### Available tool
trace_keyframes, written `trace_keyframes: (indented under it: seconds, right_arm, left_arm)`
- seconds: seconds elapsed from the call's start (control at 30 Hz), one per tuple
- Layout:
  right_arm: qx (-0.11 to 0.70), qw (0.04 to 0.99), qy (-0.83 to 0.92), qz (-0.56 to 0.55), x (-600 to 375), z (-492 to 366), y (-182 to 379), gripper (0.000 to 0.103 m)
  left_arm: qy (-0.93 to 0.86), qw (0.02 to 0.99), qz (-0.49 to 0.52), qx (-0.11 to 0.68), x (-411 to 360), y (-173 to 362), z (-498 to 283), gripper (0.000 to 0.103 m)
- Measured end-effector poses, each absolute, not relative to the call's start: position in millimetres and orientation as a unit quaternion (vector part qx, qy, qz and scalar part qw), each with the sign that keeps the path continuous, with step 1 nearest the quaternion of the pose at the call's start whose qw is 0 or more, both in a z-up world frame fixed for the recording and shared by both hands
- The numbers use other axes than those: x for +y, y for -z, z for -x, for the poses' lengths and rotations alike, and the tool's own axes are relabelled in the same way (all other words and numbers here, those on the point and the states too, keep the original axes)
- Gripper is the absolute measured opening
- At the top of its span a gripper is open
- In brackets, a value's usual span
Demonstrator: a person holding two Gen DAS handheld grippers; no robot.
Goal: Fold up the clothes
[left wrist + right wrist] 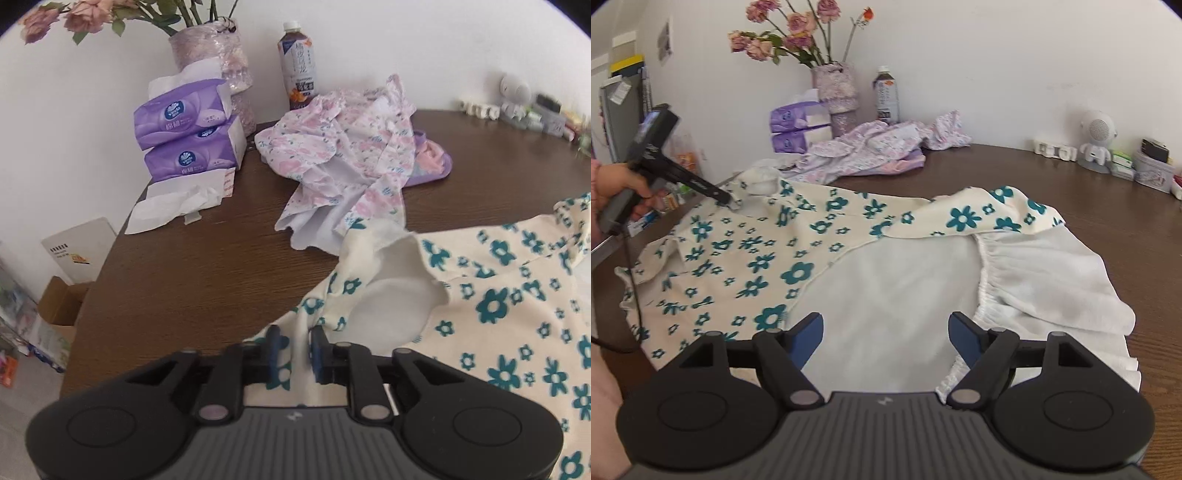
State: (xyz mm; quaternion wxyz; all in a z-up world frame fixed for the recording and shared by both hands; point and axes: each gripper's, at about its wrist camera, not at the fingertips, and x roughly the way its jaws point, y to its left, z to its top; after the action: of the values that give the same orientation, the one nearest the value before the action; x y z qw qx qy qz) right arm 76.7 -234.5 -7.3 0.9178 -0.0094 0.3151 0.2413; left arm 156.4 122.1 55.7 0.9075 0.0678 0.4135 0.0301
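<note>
Left gripper (295,350) jaws pinched on edge of cream teal-flower garment (757,258) spread on brown table (1071,192); right gripper (885,332) jaws wide apart, hovering over its white inner side

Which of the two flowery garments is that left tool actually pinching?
The cream one with teal flowers, pinched by the left tool; the pink-and-lilac one lies crumpled, untouched, near the bottle.
</note>
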Motion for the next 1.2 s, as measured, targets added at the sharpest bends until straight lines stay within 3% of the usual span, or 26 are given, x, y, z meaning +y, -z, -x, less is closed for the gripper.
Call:
trace_keyframes:
  seconds: [0.07,0.2,0.27,0.3,0.33,0.37,0.53,0.6,0.67,0.73,0.87,0.93,1.03,1.2]
  right_arm:
    - [0.319,0.919,-0.23,0.007,-232,-78,10,0.076]
    - [0.326,0.924,-0.2,0.006,-228,-80,12,0.076]
    - [0.329,0.927,-0.178,0.006,-226,-82,11,0.076]
    - [0.329,0.929,-0.168,0.008,-224,-83,10,0.076]
    - [0.33,0.931,-0.157,0.009,-221,-84,8,0.076]
    - [0.328,0.933,-0.147,0.013,-218,-84,6,0.076]
    - [0.312,0.94,-0.137,0.033,-185,-88,-10,0.078]
    - [0.31,0.939,-0.141,0.037,-174,-88,-13,0.079]
    - [0.311,0.939,-0.144,0.039,-167,-89,-15,0.079]
    - [0.312,0.938,-0.145,0.04,-164,-90,-15,0.079]
    - [0.311,0.935,-0.163,0.046,-160,-95,-16,0.079]
    - [0.305,0.934,-0.179,0.05,-158,-94,-16,0.079]
    - [0.293,0.933,-0.2,0.052,-161,-89,-17,0.079]
    - [0.284,0.936,-0.205,0.041,-188,-77,-12,0.081]
  left_arm:
    - [-0.014,0.913,-0.061,0.403,122,-61,-147,0.052]
    - [0.036,0.899,-0.072,0.431,124,-50,-138,0.055]
    - [0.057,0.884,-0.093,0.455,125,-37,-138,0.046]
    - [0.061,0.884,-0.101,0.453,127,-38,-139,0.036]
    - [0.065,0.883,-0.108,0.451,130,-40,-140,0.018]
    - [0.067,0.884,-0.115,0.448,133,-42,-141,0.006]
    - [0.066,0.889,-0.117,0.439,152,-51,-137,0.006]
    - [0.071,0.894,-0.097,0.432,158,-54,-127,0.014]
    - [0.079,0.901,-0.067,0.421,160,-59,-114,0.039]
    - [0.086,0.901,-0.055,0.421,156,-60,-102,0.045]
    - [0.077,0.888,-0.06,0.45,144,-44,-87,0.046]
    - [0.07,0.883,-0.062,0.461,138,-36,-81,0.042]
    - [0.042,0.881,-0.088,0.463,138,-38,-77,0.008]
    - [-0.006,0.881,-0.102,0.462,140,-47,-72,0.008]
